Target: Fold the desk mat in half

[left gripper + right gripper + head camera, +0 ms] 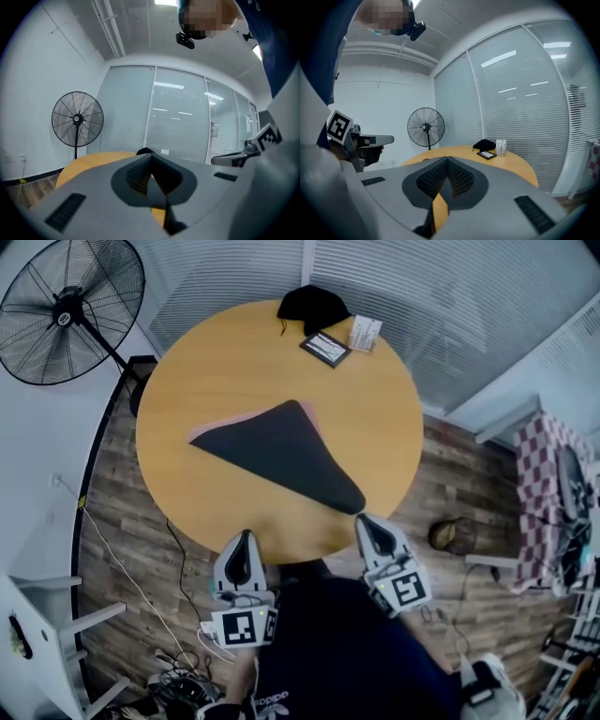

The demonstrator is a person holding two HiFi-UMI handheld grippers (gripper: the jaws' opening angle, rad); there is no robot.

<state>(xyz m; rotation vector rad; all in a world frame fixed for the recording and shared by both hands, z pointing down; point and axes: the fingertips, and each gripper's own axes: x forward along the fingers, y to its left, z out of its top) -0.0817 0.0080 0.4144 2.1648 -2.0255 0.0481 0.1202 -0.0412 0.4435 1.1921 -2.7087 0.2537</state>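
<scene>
The desk mat (pixel 281 460) lies on the round wooden table (pixel 206 371), doubled over into a dark wedge shape, with a pink strip of its other face showing along its far left edge. My left gripper (pixel 245 538) hovers at the table's near edge, shut and empty, a little short of the mat. My right gripper (pixel 365 522) sits just past the mat's near right tip, also shut with nothing held. In the left gripper view the pads (pixel 140 173) meet at the tips; in the right gripper view the pads (pixel 459 176) meet likewise. The mat is hidden in both gripper views.
At the table's far side lie a black pouch (pixel 313 306), a dark framed card (pixel 325 349) and a small white card stand (pixel 365 333). A standing fan (pixel 70 310) is at the far left. Cables lie on the wood floor (pixel 141 615), and a checkered cloth (pixel 544 493) is at right.
</scene>
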